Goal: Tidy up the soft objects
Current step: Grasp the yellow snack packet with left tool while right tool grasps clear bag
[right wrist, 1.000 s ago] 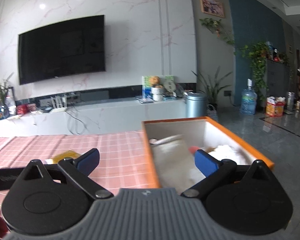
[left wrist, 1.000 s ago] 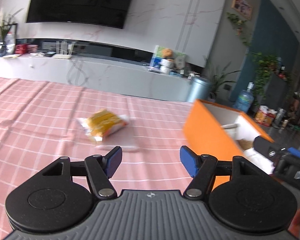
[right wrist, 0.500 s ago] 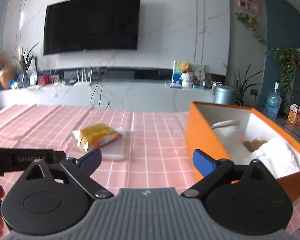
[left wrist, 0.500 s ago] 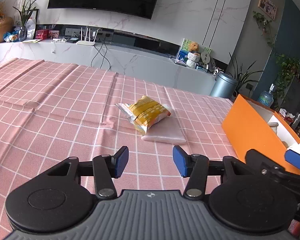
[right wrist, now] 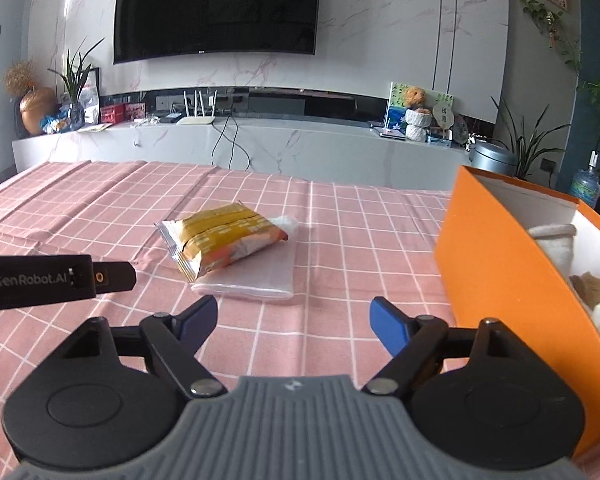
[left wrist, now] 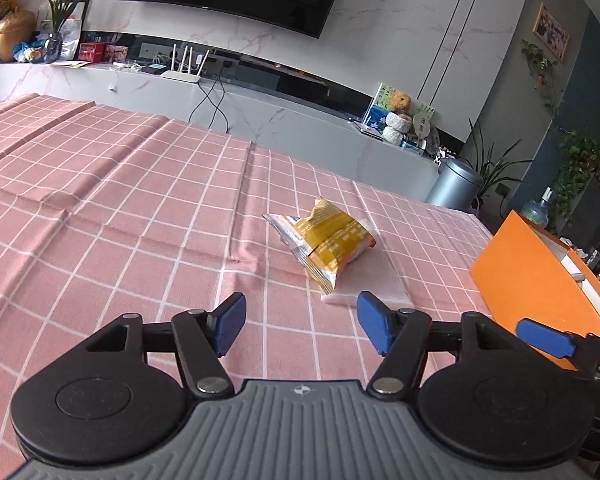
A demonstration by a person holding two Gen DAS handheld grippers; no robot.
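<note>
Left gripper (left wrist: 300,322), blue pads on black linkages, bottom centre of the left wrist view: jaws apart, nothing between them; they have just been opening again after a brief narrowing. Right gripper (right wrist: 292,322), same build, bottom centre of its own view: jaws apart and empty, and they have just been closing somewhat from their widest. Its blue fingertip also pokes into the lower right of the left view.

Just beyond both sets of fingertips, mid-frame, lies a yellow-and-silver crinkly snack packet (left wrist: 326,240) (right wrist: 222,238), resting on top of a flat, translucent white plastic-wrapped soft pack (left wrist: 374,280) (right wrist: 256,276). Both sit on the pink checked tablecloth (left wrist: 120,200) (right wrist: 340,220). At the right edge stands an open orange cardboard box with white lining (left wrist: 532,276) (right wrist: 500,264); the right view shows pale soft items already inside it, including a grey-white rolled cloth (right wrist: 554,240) and something tan, hard to identify.

Change: a second ago the right camera looked straight into the box and the packet was far off in the left view; now both cameras face the packet and pack, which appear larger and nearer, with the box pushed to the right margin. Likely meaning: a drop into the box is finished and both grippers are on approach for the next pickup. The packet and pack are the only loose items in view on the cloth, so the task looks near its end. Neither gripper touches anything yet.
</note>
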